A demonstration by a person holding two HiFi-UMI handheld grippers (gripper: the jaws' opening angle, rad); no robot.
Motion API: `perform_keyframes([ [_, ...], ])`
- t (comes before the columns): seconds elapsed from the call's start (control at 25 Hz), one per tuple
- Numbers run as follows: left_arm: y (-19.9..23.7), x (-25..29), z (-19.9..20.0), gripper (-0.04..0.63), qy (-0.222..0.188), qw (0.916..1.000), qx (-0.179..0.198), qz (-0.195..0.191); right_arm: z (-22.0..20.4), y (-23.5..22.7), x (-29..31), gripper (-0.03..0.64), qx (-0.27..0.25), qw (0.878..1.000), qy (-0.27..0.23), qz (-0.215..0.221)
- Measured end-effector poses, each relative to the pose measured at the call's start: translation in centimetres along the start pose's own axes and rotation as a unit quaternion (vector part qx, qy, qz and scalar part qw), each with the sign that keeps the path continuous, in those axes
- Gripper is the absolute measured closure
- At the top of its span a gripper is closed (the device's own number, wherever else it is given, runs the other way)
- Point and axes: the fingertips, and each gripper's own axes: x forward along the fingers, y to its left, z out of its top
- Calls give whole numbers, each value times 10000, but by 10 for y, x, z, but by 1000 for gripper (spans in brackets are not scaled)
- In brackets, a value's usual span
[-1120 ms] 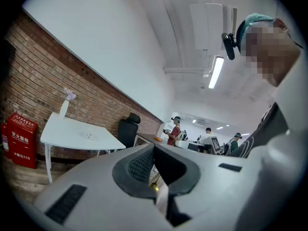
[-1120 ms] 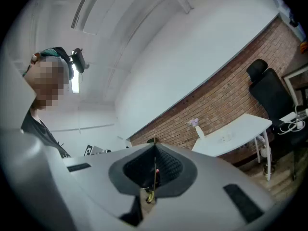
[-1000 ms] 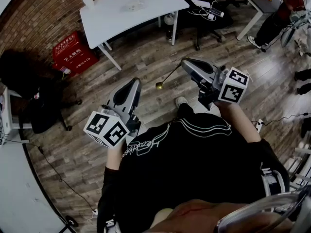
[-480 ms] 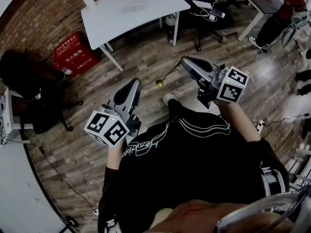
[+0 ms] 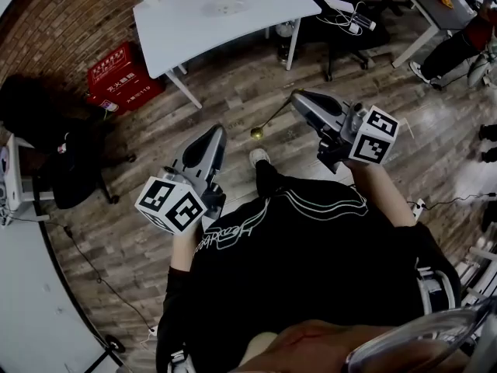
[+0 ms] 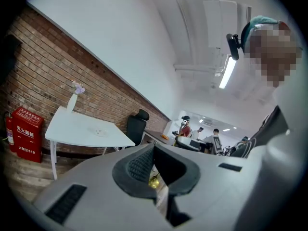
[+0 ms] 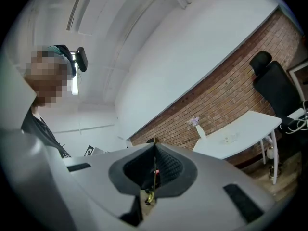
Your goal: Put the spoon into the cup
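Gold spoon (image 5: 272, 117) against a grey-brown wood-plank floor (image 5: 225, 92). Pale grey left hand-held gripper (image 5: 216, 131) and right hand-held gripper (image 5: 297, 98), each with a black-and-white square-marker cube. White bench (image 5: 194, 14), red box (image 5: 116, 72) with pale lettering, red-brown brick wall (image 5: 46, 29). Black top (image 5: 311, 255) with white stripes.

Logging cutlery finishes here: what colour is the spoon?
The spoon is gold; the head view shows it best.

Left tongs (image 5: 215, 130) closed; right tongs (image 5: 296, 96) clamped on spoon (image 5: 272, 117).
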Motion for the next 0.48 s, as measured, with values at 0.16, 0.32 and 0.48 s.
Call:
perform_keyframes([
  [0.16,45,36,12,592,122,9997,-186,72,7,-45,33,618,52,10000,73,31],
  [0.32,94,79,29,592,288,9992,-160,212,22,-99,67,618,170,9998,72,10],
  [0.48,139,129,51,591,423,9986,-212,226,39,-158,98,618,309,9995,41,-37],
])
